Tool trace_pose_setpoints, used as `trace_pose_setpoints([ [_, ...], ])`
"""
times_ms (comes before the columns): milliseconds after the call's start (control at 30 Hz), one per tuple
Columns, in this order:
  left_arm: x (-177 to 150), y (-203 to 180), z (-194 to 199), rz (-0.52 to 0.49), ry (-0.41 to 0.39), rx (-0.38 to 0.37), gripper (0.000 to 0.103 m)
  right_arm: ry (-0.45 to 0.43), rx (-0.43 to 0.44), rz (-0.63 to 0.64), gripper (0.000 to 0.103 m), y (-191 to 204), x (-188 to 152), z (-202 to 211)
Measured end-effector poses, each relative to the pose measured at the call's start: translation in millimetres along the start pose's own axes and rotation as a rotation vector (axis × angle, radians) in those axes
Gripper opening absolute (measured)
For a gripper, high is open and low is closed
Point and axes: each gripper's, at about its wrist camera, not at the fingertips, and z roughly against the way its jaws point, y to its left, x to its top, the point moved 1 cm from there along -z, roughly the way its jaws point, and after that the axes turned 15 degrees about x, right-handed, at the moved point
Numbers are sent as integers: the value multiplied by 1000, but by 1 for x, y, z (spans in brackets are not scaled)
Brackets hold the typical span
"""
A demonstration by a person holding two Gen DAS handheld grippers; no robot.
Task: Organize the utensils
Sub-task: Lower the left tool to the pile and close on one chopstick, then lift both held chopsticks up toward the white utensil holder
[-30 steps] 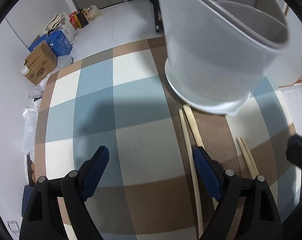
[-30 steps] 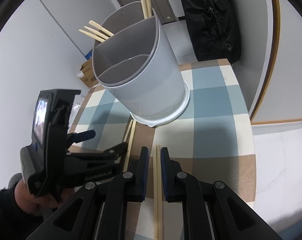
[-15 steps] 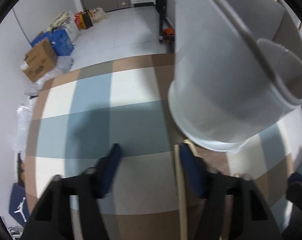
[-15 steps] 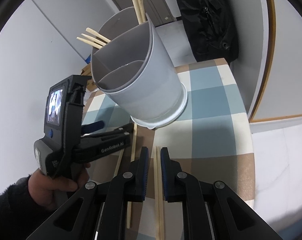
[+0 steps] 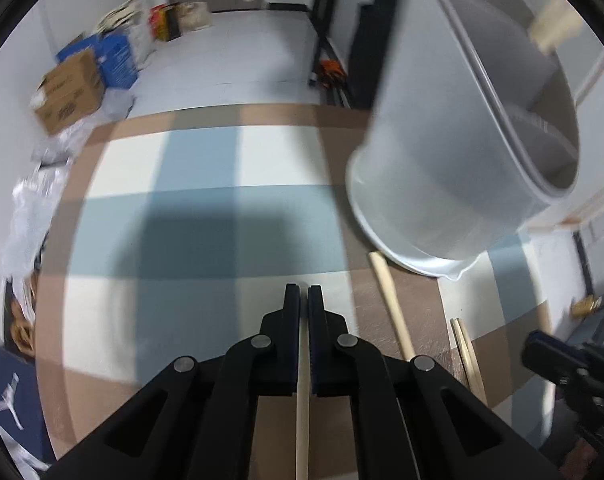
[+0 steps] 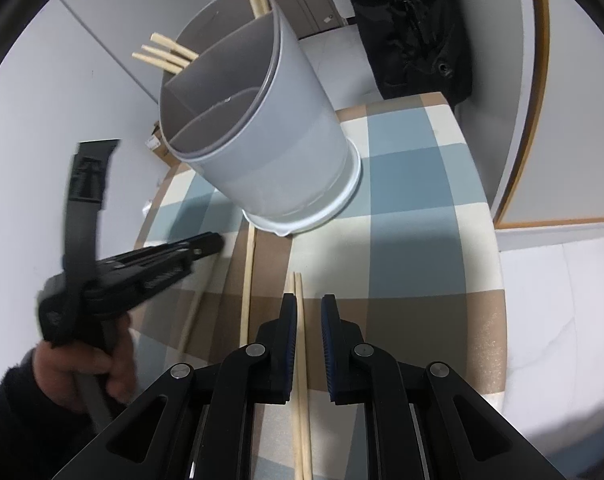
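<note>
On the checked tablecloth point(image 6: 413, 168) stands a grey divided utensil holder point(image 6: 262, 136) point(image 5: 441, 184) with several wooden chopsticks point(image 6: 164, 54) in it. My left gripper point(image 5: 303, 292) point(image 6: 216, 242) is shut on one chopstick point(image 5: 302, 392), which runs back between its fingers. A second loose chopstick point(image 5: 391, 304) point(image 6: 247, 280) lies beside it, just in front of the holder. My right gripper point(image 6: 305, 308) hovers over a pair of chopsticks point(image 6: 300, 360) point(image 5: 466, 354). Its jaws stand a little apart, and the pair lies between them, close to the left pad and clear of the right one.
A hand in a dark sleeve point(image 6: 82, 364) holds the left gripper. Cardboard boxes point(image 5: 68, 88) and bags lie on the floor beyond the table's far edge. A black bag point(image 6: 413, 20) hangs behind the table. The cloth's right edge point(image 6: 497, 280) drops to a pale floor.
The left gripper's jaws have gone from wide open to shut on a chopstick, and the hand has shifted and rolled a little. The right gripper has stayed over its pair.
</note>
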Motion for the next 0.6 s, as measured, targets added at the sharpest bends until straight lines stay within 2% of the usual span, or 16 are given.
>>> trace_pose_setpoints([
  [133,-3,16,11,61,-11,-30,0,46,-28,39,13,5,1,-15],
  [400,-8,27,31,141,-59,-91,0,67,26,143,13,38,5,-35],
  [600,-4,42,35,160,-97,-118,0,94,-8,151,13,47,23,-65],
])
